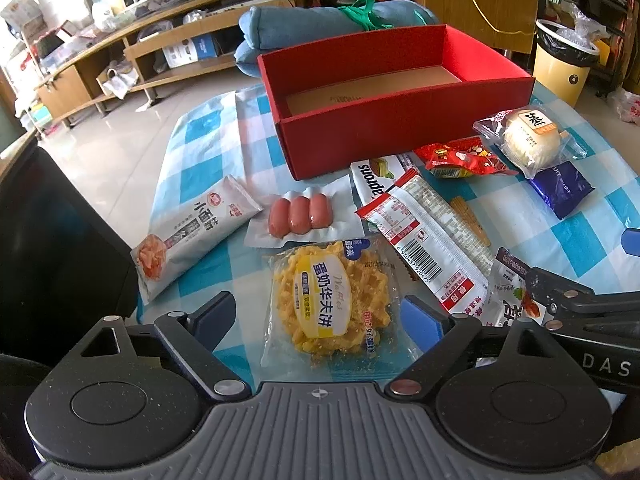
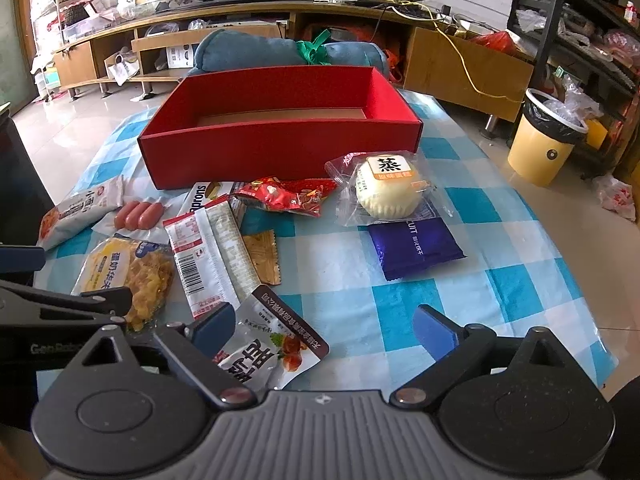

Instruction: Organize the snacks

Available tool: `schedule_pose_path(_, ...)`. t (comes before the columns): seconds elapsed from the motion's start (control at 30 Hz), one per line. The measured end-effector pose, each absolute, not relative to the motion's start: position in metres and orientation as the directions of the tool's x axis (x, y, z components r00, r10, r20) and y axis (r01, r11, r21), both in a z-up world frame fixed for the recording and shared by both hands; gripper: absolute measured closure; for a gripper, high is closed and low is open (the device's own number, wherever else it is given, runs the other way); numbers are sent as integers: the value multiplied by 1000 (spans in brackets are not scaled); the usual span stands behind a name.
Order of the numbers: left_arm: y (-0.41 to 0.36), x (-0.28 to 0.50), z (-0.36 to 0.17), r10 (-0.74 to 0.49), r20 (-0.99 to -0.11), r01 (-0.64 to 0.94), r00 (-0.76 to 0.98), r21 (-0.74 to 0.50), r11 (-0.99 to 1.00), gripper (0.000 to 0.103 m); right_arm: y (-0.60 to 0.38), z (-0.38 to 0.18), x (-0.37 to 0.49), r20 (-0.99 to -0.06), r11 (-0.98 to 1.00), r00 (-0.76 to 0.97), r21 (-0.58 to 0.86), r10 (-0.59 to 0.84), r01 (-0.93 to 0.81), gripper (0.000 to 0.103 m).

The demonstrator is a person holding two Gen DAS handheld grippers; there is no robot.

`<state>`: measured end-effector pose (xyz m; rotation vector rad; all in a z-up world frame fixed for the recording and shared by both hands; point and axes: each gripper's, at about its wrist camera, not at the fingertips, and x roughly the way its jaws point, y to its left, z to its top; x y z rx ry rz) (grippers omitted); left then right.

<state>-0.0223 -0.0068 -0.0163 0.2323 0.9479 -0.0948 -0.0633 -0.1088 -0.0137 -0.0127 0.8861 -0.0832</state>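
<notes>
An empty red box [image 1: 400, 120] [image 2: 280, 144] stands at the far side of the blue-checked cloth. My left gripper [image 1: 320, 312] is open, its fingers on either side of a yellow waffle pack [image 1: 332, 296] without pressing on it. Beyond that lie a sausage pack [image 1: 300, 214], a white pouch [image 1: 192, 232] and a long white-and-red pack [image 1: 424, 240]. My right gripper [image 2: 324, 326] is open above a grey-white pouch [image 2: 272, 344] that lies by its left finger. Farther off are a steamed cake [image 2: 388, 192], a blue biscuit pack [image 2: 416, 248] and a red packet [image 2: 288, 196].
A blue cushion [image 2: 280, 52] lies behind the box. A yellow bin [image 2: 548, 144] stands on the floor to the right, past the table's edge. A black chair back [image 1: 52, 240] is close on the left. Wooden shelving [image 2: 160, 40] runs along the far wall.
</notes>
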Motion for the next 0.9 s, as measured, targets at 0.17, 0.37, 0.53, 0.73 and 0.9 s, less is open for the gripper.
schedule_pose_path(0.17,-4,-20,-15,20,-813,176,581,149,973,10,-106,-12,-60,-771,997,633,-48,-71,52,11)
schedule_pose_path(0.37,2,-14,-13,20,-812,171,583,148,974,10,-102,-11,-50,-771,999,636,-46,-44,13,11)
schedule_pose_path(0.53,8,-6,-11,29,-815,176,578,159,972,10,-97,-11,-36,-783,999,623,-30,1,-39,11)
schedule_pose_path(0.73,26,9,3,13,-789,203,615,174,964,6,-79,-18,-13,-805,981,590,-55,67,-185,11)
schedule_pose_path(0.9,45,30,3,-39,-804,250,593,139,958,5,-63,-26,7,-827,964,554,-63,94,-257,11)
